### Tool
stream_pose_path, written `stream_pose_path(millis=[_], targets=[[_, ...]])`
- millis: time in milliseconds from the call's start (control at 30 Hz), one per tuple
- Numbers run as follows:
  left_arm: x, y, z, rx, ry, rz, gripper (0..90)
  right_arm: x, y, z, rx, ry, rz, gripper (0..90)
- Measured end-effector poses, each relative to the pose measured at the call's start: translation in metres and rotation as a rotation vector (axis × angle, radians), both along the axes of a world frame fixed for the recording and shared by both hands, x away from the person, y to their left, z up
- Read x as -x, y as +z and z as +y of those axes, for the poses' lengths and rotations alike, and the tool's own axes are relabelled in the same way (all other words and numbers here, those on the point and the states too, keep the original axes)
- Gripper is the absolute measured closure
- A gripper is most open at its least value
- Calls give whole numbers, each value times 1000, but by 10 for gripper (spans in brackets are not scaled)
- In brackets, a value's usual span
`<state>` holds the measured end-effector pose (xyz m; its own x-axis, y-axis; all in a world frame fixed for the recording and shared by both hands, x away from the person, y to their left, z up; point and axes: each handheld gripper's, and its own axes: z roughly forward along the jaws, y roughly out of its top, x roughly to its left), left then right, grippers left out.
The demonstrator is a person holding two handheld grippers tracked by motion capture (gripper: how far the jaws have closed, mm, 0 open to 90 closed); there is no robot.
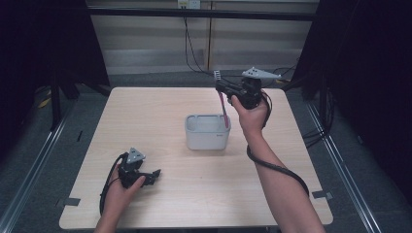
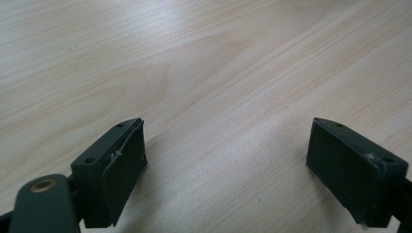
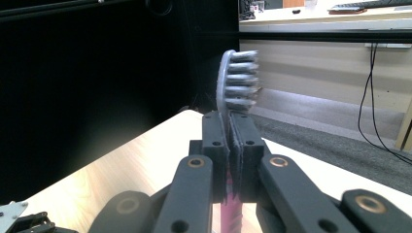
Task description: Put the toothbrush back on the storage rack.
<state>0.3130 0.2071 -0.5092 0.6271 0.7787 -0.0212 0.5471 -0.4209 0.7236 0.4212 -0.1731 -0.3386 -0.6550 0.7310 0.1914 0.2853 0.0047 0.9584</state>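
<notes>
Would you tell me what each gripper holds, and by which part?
Right gripper clamps the toothbrush on its neck just below the bristles; left gripper holds nothing.

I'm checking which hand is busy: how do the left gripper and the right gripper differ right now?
The left gripper has its jaws wide apart with nothing between them; the right gripper is shut on a toothbrush. The left gripper sits low at the table; the right gripper is raised above the white container, the pink handle hanging toward it. Both have black jaws and are hand-held.
</notes>
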Motion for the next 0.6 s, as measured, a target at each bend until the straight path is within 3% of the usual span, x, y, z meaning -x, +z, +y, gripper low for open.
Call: stream_pose_path(millis=[200,600], targets=[[0,0,0,0,0,0,138,-5,-6,-3,-23,-9,8,862],[0,0,0,0,1,-1,138,-7,-17,-4,3,-13,8,861]])
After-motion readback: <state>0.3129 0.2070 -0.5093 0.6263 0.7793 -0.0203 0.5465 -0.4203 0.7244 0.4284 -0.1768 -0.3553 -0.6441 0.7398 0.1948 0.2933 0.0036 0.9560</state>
